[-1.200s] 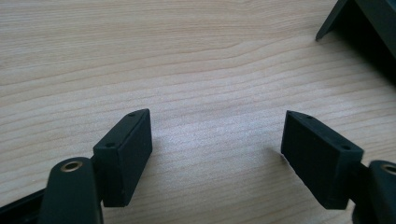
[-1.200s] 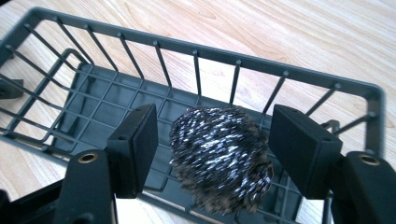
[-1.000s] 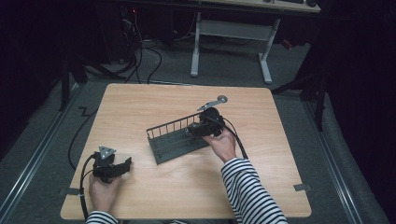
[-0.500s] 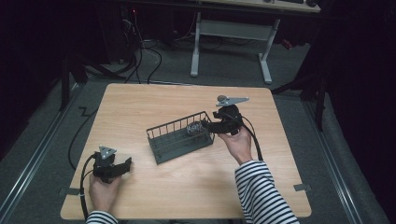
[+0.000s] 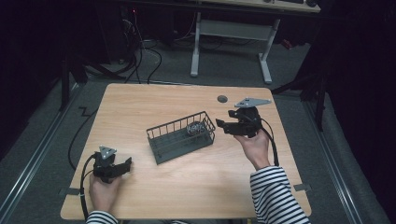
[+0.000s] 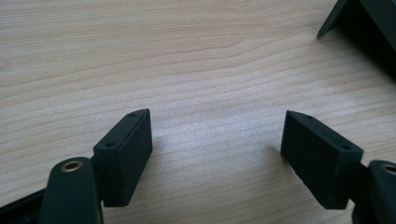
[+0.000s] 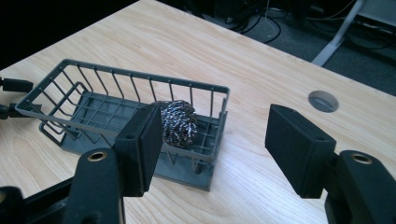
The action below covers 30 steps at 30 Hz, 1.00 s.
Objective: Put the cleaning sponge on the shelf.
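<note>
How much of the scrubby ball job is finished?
Looks mostly done: the steel scrubber already lies inside the wire basket, at its end near the right gripper. That gripper is open, holds nothing and hangs beside the basket. The left gripper is open over bare table. Nothing else on the table seems left to put away.

Basket (image 5: pixel 180 136) dk grey; scrubber (image 7: pixel 178 122) shiny silver; tongs blk; table (image 5: pixel 140 107) light wood grain; sleeve (image 5: pixel 275 196) blk/white stripes.
</note>
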Tool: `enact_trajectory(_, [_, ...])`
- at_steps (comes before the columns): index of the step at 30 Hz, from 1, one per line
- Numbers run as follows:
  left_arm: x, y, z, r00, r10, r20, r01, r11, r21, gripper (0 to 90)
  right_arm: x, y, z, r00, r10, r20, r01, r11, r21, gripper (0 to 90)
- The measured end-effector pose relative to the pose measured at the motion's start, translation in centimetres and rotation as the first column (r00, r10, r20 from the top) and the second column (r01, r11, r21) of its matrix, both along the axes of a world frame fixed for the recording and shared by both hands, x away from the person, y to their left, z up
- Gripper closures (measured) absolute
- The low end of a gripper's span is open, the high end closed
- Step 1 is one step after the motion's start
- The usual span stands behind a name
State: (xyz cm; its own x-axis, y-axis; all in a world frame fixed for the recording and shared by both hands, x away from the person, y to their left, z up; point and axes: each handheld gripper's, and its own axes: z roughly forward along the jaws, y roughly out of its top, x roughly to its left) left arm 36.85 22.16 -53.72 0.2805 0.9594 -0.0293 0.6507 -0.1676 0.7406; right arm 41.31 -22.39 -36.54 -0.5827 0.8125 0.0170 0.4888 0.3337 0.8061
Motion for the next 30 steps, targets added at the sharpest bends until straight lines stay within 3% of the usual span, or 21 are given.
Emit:
enact_trajectory(11, [0.0,0.0,0.0,1.0000,0.000,0.000,0.000,1.0000,-0.001,25.1,-1.9,-2.3,1.1,0.9990,-0.027,0.035,0.027,0.9995,0.018,37.1])
enact_trajectory(20, [0.0,0.0,0.0,1.0000,-0.002,0.000,0.002,1.0000,0.003,25.1,-3.3,-4.1,0.6,0.9967,-0.065,0.048,0.065,0.9977,-0.016,37.2])
enact_trajectory(30, [0.0,0.0,0.0,1.0000,-0.003,-0.002,0.003,1.0000,0.004,25.0,-5.3,-6.3,0.1,0.9937,-0.093,0.063,0.092,0.9956,0.021,38.0])
